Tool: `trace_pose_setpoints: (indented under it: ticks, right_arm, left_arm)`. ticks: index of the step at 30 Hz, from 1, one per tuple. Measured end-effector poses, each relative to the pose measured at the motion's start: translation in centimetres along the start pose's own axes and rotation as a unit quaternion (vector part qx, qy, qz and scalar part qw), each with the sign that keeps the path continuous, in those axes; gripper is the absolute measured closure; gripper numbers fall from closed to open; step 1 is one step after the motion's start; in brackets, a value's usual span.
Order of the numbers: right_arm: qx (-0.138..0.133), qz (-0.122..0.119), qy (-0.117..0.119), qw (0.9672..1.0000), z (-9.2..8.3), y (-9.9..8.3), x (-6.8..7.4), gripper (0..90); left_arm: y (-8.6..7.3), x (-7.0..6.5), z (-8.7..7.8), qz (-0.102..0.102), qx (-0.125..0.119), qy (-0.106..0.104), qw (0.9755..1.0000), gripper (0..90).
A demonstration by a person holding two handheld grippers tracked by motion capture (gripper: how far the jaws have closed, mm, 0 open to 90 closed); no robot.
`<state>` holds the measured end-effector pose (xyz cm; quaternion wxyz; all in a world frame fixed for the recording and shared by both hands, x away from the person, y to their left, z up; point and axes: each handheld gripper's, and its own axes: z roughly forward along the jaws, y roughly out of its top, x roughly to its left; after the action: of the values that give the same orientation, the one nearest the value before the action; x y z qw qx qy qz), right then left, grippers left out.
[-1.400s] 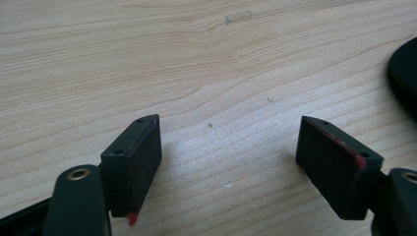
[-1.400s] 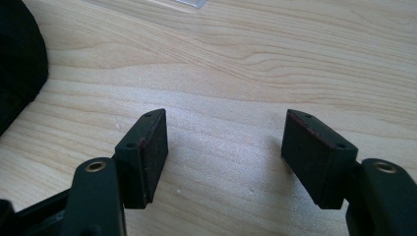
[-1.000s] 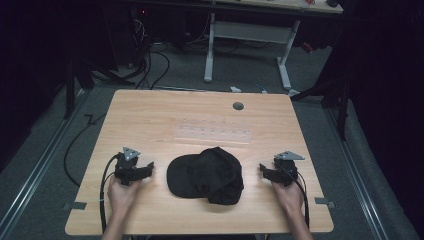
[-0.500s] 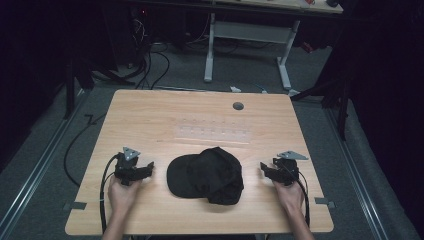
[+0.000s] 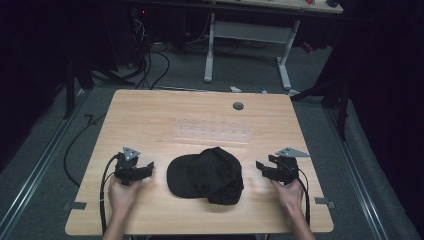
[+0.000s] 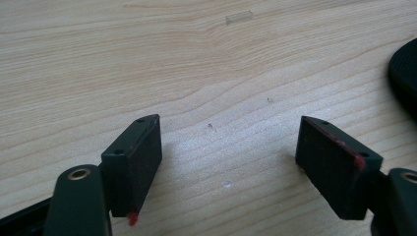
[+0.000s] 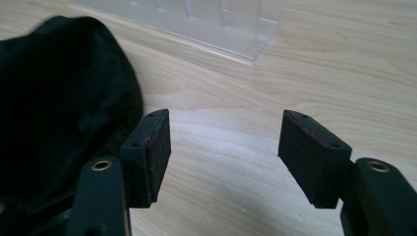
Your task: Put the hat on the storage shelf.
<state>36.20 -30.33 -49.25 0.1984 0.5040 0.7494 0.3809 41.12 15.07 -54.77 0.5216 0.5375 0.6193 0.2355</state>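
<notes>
A black cap is lying near the middle of the wooden counter, toward its near edge, with its brim pointing left. The left tool is sitting just left of the brim, held in the person's left hand, and its jaws are standing wide apart over bare wood with nothing between them; in the left gripper view the cap's dark edge is showing at the far right. The right tool is sitting just right of the cap, held in the right hand; its jaws have just been opening and are gaping wide, empty, with the cap lying beside the left jaw. A clear plastic tray is lying beyond the cap, farther across the counter.
</notes>
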Motion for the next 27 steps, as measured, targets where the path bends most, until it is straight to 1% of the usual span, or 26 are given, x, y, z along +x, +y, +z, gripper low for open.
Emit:
trace_pose_setpoints:
  ticks: [3,8,10,11,12,15,16,20,24,27]
  right_arm:
    - [-0.006,-0.01,0.014,0.9998,-0.2,0.6,0.6,36.4]
    - [-0.021,-0.014,0.039,0.9989,-0.6,1.6,1.5,35.9]
    - [-0.021,-0.016,0.044,0.9987,-0.6,1.9,1.7,35.8]
    - [-0.02,-0.021,0.05,0.9983,-0.5,2.3,2.0,35.7]
    - [-0.02,-0.021,0.05,0.9983,-0.5,2.3,2.0,35.7]
    - [-0.016,-0.033,0.066,0.9972,0.1,3.3,2.8,35.3]
    - [-0.016,-0.033,0.066,0.9972,0.1,3.3,2.8,35.3]
    - [-0.019,-0.047,0.075,0.9959,0.6,4.2,3.9,33.4]
    - [-0.011,-0.063,0.083,0.9945,1.2,5.2,5.0,33.5]
    - [-0.001,-0.076,0.093,0.9928,1.9,5.8,5.7,33.3]
  left_arm:
    - [0.0,0.0,0.0,0.0,0.0,0.0,1.0,26.0]
    - [0.0,0.0,0.0,0.0,0.0,0.0,1.0,26.0]
    - [0.0,0.0,0.0,0.0,0.0,0.0,1.0,26.0]
    - [0.0,0.0,0.0,0.0,0.0,0.0,1.0,26.0]
    - [0.0,0.0,0.0,0.0,0.0,0.0,1.0,26.0]
    - [0.0,0.0,0.0,0.0,0.0,0.0,1.0,26.0]
    - [0.0,0.0,0.0,0.0,0.0,0.0,1.0,26.0]
    - [0.0,0.0,0.0,0.0,0.0,0.0,1.0,26.0]
    - [0.0,0.0,0.0,0.0,0.0,0.0,1.0,26.0]
    - [0.0,0.0,0.0,0.0,0.0,0.0,1.0,26.0]
